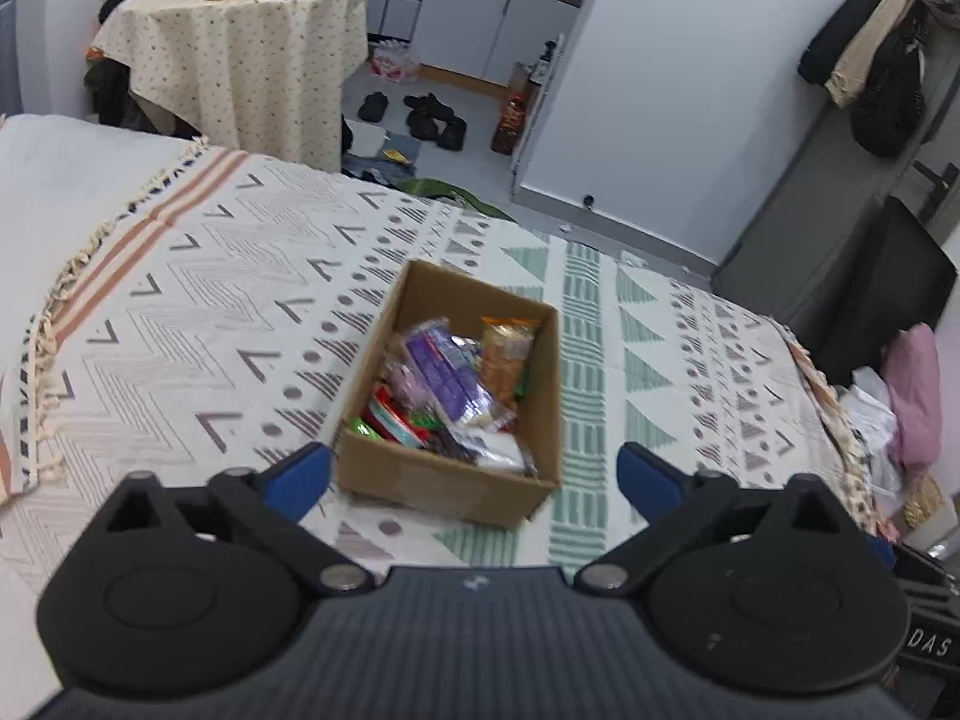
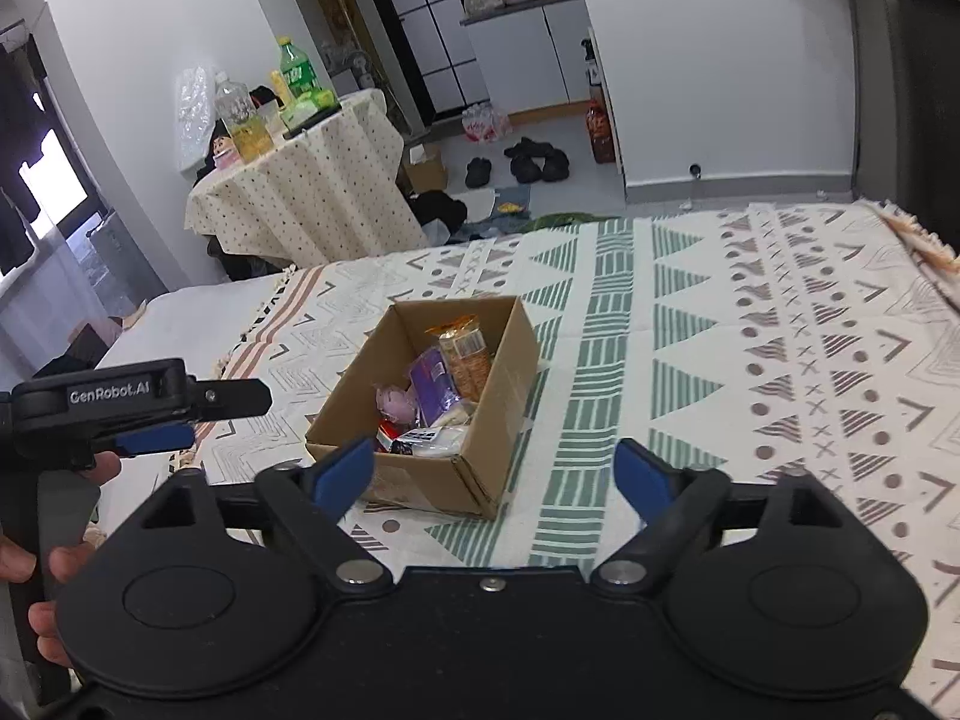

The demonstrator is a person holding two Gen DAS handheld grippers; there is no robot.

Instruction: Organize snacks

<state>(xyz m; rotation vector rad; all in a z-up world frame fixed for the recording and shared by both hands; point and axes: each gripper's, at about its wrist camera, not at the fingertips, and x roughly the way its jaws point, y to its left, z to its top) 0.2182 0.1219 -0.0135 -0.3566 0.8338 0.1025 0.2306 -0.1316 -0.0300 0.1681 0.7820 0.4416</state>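
An open cardboard box (image 1: 420, 483) stands on a patterned bedspread (image 1: 198, 324). It holds several snack packets: a purple one (image 1: 441, 375), an orange one (image 1: 507, 354), red, green and white ones. My left gripper (image 1: 474, 477) is open and empty, just short of the box's near wall. In the right wrist view the same box (image 2: 456, 480) lies ahead of my right gripper (image 2: 495, 471), which is open and empty. The left gripper (image 2: 180, 420) shows there at the left edge, held in a hand.
A round table (image 1: 240, 54) with bottles stands beyond the bed (image 2: 300, 192). Shoes (image 1: 429, 114) and clothes lie on the floor. A dark chair (image 1: 894, 282) stands at the bed's right side. The bedspread's fringed edge (image 1: 72, 276) lies at the left.
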